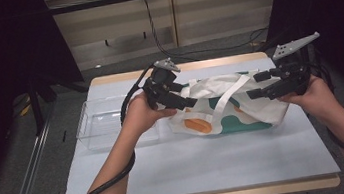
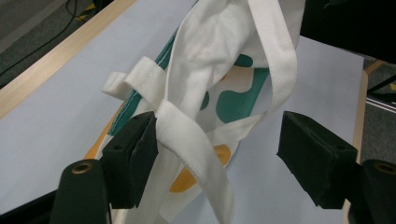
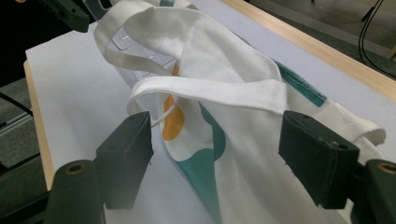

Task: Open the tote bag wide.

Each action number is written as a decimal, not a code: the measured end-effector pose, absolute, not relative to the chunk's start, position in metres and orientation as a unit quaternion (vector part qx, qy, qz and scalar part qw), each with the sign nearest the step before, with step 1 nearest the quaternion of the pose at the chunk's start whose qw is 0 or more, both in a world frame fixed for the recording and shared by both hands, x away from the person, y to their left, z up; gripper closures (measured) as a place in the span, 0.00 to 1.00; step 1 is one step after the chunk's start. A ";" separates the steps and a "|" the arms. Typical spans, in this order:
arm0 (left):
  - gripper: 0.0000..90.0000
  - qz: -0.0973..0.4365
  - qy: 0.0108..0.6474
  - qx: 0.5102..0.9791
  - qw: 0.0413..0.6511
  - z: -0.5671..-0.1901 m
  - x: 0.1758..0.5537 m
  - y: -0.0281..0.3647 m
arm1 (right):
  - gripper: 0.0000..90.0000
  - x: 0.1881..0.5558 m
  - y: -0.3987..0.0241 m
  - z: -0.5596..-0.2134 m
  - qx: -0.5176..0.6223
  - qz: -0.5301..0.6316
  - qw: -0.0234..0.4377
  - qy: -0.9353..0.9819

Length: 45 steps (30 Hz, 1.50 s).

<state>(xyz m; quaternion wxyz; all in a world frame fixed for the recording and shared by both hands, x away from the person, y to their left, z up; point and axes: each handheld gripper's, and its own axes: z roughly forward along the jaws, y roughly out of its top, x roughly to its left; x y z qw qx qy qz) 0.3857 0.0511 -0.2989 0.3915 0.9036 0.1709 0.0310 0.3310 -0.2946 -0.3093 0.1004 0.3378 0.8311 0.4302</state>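
The tote bag [image 1: 229,104] lies mid-bench [image 1: 194,169], right of a clear bin [image 1: 94,125]. The left hand-held gripper [image 1: 188,102] and right hand-held gripper [image 1: 254,87] flank its ends, jaws spread around straps, likely to open it.

Black hand-held gripper [image 1: 186,100]; grey three-cornered plate [image 1: 167,65]; thick black cable [image 1: 102,188].

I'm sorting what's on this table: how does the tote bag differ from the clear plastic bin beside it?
The tote bag is soft white cloth with teal and orange shapes; the clear plastic bin is rigid and see-through. The bag lies crumpled, its straps loose, while the bin stands upright with its top open. The bag sits between the left gripper and right gripper; the bin sits off to the side. Both rest on the table.
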 end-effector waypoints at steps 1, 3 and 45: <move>0.32 0.032 0.170 0.904 0.390 -0.299 0.386 0.051 | 0.28 0.332 -0.294 -0.310 0.338 0.430 0.102 0.831; 0.34 0.031 0.170 0.904 0.390 -0.299 0.387 0.050 | 0.29 0.335 -0.294 -0.309 0.343 0.429 0.103 0.829; 0.93 0.029 0.156 0.916 0.368 -0.324 0.394 0.014 | 0.68 0.347 -0.302 -0.311 0.380 0.416 0.089 0.821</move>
